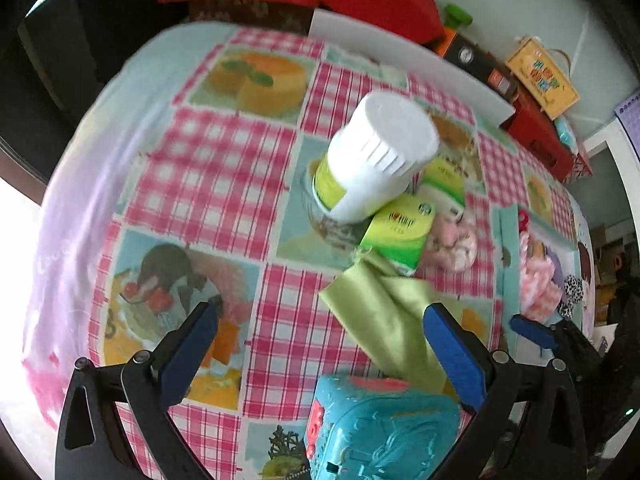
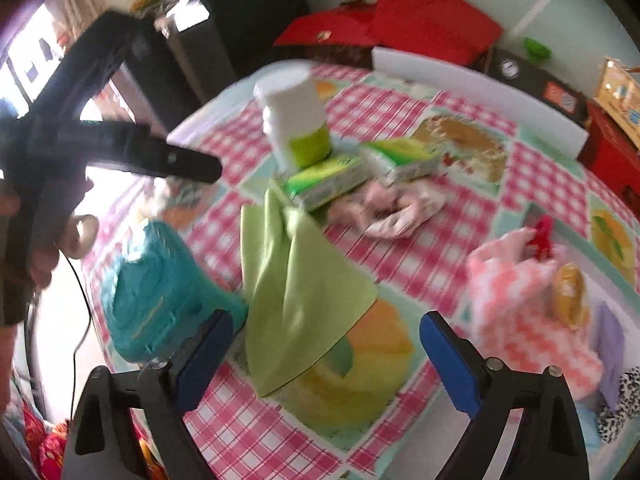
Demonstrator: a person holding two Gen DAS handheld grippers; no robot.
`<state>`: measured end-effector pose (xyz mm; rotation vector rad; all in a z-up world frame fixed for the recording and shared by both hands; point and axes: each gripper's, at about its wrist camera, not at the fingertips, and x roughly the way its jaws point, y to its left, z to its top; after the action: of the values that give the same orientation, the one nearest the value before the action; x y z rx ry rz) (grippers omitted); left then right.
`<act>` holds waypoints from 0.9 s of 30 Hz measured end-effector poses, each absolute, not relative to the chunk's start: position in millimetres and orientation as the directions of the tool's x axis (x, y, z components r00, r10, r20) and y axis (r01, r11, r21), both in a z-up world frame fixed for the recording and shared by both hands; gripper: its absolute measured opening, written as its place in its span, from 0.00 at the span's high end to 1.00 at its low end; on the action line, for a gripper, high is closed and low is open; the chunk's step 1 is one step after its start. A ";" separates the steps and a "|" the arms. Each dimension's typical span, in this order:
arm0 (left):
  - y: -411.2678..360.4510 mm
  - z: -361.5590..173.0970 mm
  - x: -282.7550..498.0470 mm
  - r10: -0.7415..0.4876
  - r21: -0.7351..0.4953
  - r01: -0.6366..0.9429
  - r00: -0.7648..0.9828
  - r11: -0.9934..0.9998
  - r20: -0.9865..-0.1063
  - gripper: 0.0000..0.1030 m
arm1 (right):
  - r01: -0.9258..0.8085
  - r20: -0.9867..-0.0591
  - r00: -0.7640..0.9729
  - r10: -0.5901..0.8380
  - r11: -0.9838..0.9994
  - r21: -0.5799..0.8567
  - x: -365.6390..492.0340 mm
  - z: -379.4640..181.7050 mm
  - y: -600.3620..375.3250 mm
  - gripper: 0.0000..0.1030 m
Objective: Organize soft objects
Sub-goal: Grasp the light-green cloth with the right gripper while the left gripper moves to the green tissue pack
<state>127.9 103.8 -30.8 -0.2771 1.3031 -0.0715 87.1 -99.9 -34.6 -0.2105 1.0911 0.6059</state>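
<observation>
A light green cloth lies rumpled on the checked tablecloth, one end tucked under a green tissue pack. My right gripper hovers over the cloth's near end, open, pads clear of it. In the left wrist view the same green cloth runs toward the right finger of my left gripper, which is open and holds nothing. A crumpled pale pink cloth lies behind, and a pink-and-white checked cloth is at the right. The right gripper shows at the left view's right edge.
A teal plastic box stands just left of the green cloth. A white bottle with a green label and a second tissue pack sit behind it. A white board and red boxes line the far edge.
</observation>
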 end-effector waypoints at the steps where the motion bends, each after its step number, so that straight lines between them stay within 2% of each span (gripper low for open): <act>1: 104.4 -32.9 128.3 -0.213 -0.246 -0.106 0.256 0.964 -0.943 0.01 | -0.568 -0.884 0.306 0.353 0.813 0.128 85.6 -39.0 -97.4 0.09; 14: 123.7 -58.8 129.8 -0.235 -0.263 -0.146 0.186 0.954 -0.954 0.01 | -0.653 -0.931 0.240 0.277 0.755 0.056 75.4 -73.0 -76.3 0.10; 21: 127.9 -71.8 126.6 -0.246 -0.269 -0.136 0.165 0.954 -0.955 0.01 | -0.678 -0.931 0.295 0.215 0.733 -0.046 68.2 -80.8 -66.3 0.12; 24: 125.4 -74.1 129.8 -0.243 -0.265 -0.131 0.161 0.955 -0.957 0.01 | -0.686 -0.923 0.321 0.212 0.724 -0.072 62.8 -81.5 -61.1 0.16; 27: 122.0 -70.9 134.1 -0.238 -0.258 -0.123 0.158 0.958 -0.958 0.01 | -0.680 -0.914 0.340 0.222 0.729 -0.076 62.8 -80.8 -56.0 0.25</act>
<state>134.1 122.0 -70.9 -0.3051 1.4162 -0.0839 62.8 -56.0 -80.8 -0.4962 1.0730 0.6194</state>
